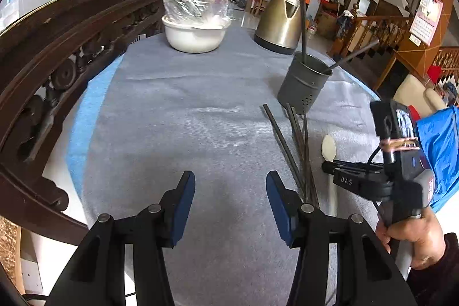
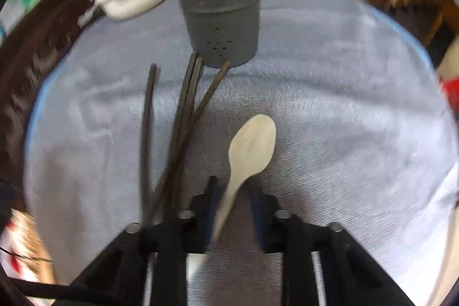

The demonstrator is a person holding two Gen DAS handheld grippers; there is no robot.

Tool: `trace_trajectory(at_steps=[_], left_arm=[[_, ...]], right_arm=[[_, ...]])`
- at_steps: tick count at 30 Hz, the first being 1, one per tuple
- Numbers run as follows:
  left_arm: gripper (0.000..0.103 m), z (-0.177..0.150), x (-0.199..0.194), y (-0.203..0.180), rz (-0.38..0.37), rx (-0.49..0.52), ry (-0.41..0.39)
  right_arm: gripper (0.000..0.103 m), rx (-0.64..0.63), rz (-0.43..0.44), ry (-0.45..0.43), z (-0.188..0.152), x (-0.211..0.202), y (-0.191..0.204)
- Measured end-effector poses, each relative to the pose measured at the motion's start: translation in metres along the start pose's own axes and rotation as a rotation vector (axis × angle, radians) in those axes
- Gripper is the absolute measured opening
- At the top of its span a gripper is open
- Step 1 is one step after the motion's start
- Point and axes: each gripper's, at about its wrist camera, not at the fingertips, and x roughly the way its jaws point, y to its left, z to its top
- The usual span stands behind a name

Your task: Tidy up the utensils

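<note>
Two chopsticks (image 1: 304, 27) are already stood in the holder (image 1: 304, 82); four more (image 2: 178, 134) lie before it. The spoon (image 2: 249, 148) beside them is straddled by the right gripper (image 2: 233, 191), jaws narrowed, grip uncertain. The left gripper (image 1: 231, 191) is held wide open, empty.

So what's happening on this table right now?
A person with a handheld gripper in each hand is tidying utensils. The right gripper straddles the handle of a pale spoon lying on the grey cloth; whether it has closed on it is unclear. Four dark chopsticks lie loose beside the spoon, in front of the grey utensil holder, which already has two sticks in it. The left gripper hangs open over bare cloth, holding nothing.
</note>
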Motion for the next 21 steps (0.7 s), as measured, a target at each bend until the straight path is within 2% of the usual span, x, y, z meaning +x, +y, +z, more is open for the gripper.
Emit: trace_trajectory(at_steps=[2,4,8,12,15,17,19,20,21], left_arm=[[0.052,-0.001,-0.005,0.004,0.001,-0.008,-0.004],[0.052,-0.002,-0.010,0.007,0.007,-0.012,-0.014],[0.052,-0.002,-0.016,0.010,0.013,-0.021,-0.027],[0.052,0.001,-0.018,0.003,0.011,-0.003,-0.037],[0.052,0.003,-0.020,-0.006,0.008,0.025,-0.044],[0.052,0.003,-0.020,-0.011,0.006,0.038,-0.046],[0.052,0.004,-0.020,-0.014,0.012,0.049,-0.048],[0.052,0.004,-0.021,-0.015,0.014,0.054,-0.049],[0.052,0.004,-0.020,-0.015,0.018,0.058,-0.050]], right_arm=[[0.009,0.000,0.003,0.002,-0.003,-0.002,-0.001],[0.009,0.030,0.020,0.005,-0.007,-0.008,-0.014],[0.009,0.064,0.118,-0.088,-0.016,-0.049,-0.047],[0.009,0.097,0.234,-0.228,-0.012,-0.106,-0.070],[0.011,0.137,0.405,-0.314,-0.004,-0.143,-0.076],[0.019,0.185,0.511,-0.338,-0.004,-0.160,-0.084],[0.038,0.218,0.493,-0.375,-0.002,-0.171,-0.080],[0.040,0.229,0.491,-0.414,-0.006,-0.178,-0.085],[0.052,0.237,0.499,-0.449,-0.009,-0.183,-0.089]])
